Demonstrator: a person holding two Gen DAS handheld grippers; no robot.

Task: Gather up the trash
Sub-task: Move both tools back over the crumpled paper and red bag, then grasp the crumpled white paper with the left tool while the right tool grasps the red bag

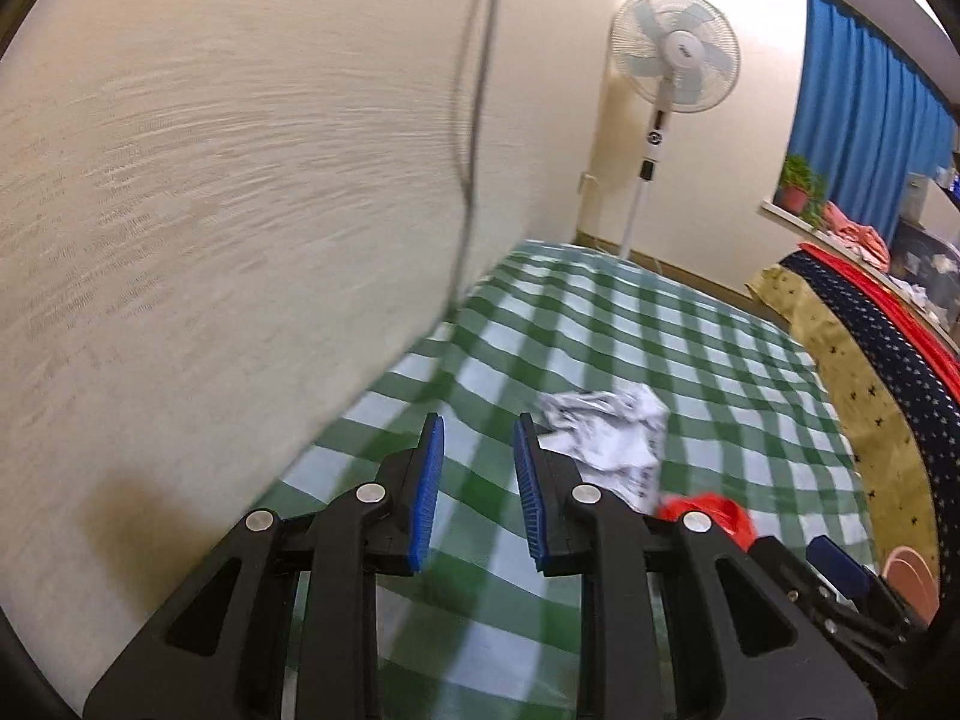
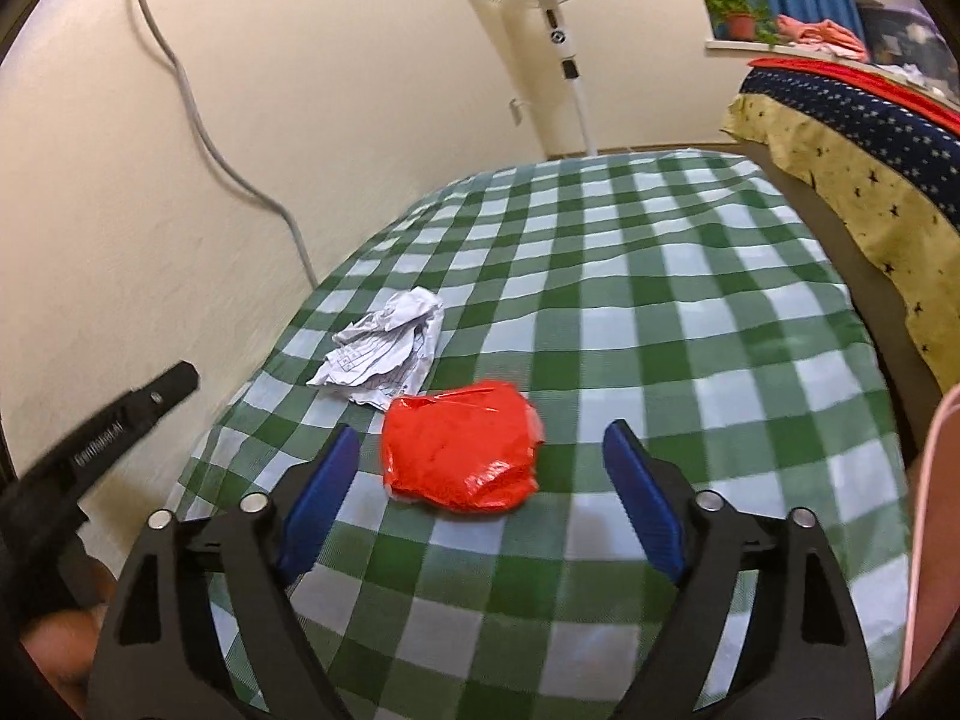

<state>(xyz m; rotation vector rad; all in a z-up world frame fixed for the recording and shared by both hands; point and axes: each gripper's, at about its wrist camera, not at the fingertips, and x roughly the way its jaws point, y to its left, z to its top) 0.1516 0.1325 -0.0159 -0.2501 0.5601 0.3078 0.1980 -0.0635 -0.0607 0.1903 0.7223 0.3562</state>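
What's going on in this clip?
A person with tongs in each hand is picking up trash from a green checked tablecloth. The right tongs stand wide open just short of a red plastic wrapper. The left tongs hold nothing, their jaws narrowly apart, near a crumpled paper. Neither piece is picked up yet.
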